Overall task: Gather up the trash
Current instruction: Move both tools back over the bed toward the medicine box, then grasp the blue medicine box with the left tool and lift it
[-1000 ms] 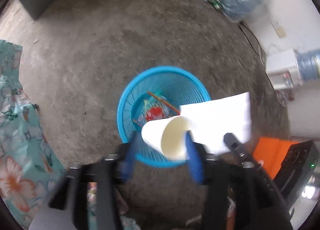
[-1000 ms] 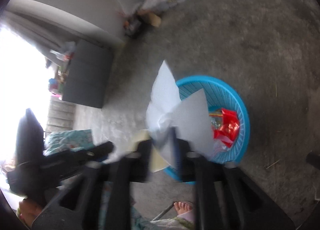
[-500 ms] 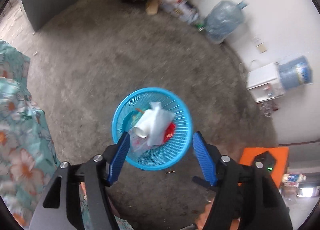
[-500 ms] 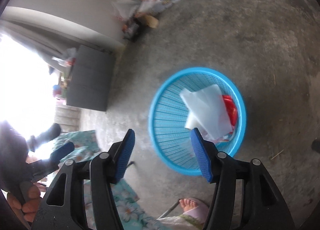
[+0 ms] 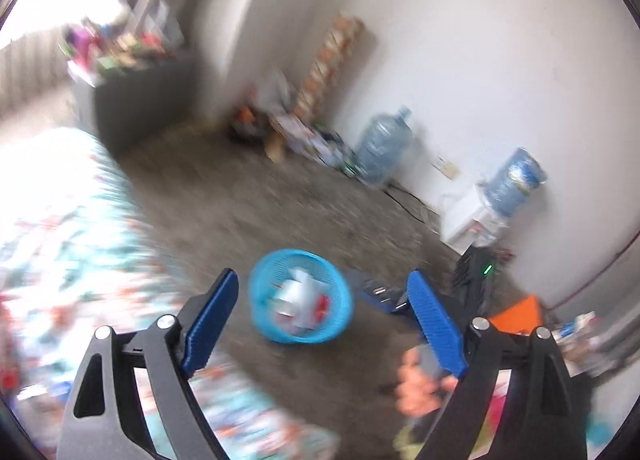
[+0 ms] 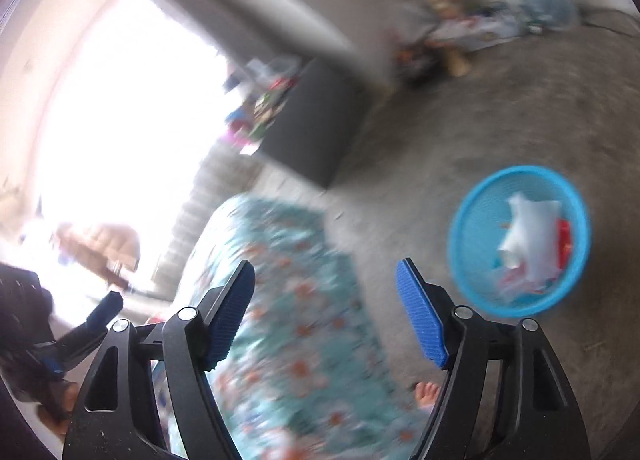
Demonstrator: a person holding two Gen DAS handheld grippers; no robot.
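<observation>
1. Bare concrete floor [image 5: 280, 212], white wall behind, two water jugs [image 5: 382, 152] near the wall; both views are motion-blurred.
2. Blue mesh wastebasket [image 5: 301, 306] stands on the floor, beside a bed with a floral cover [image 6: 296, 300].
3. Trash location: white paper [image 6: 528, 228] and a red wrapper [image 6: 564, 244] lie inside the basket. A pale cup-like shape [image 5: 284, 300] sits among them; blur prevents certainty.
4. Left tongs [image 5: 326, 320]: released, jaws spread wide, nothing between them. Basket appears in the gap but well below.
5. Right tongs [image 6: 326, 308]: released, jaws wide apart, empty. Basket lies off to their right.
6. Handling judgement: the trash is light, soft and crushable. Paper would slip from a loose pinch; take it at a fold or crumpled edge. A cup is best pinched across its rim wall, gently.
7. Basket itself looks light and flexible; grip its rim [image 6: 464, 220] if moved.
8. No loose trash is discernible on the floor in these views.
</observation>
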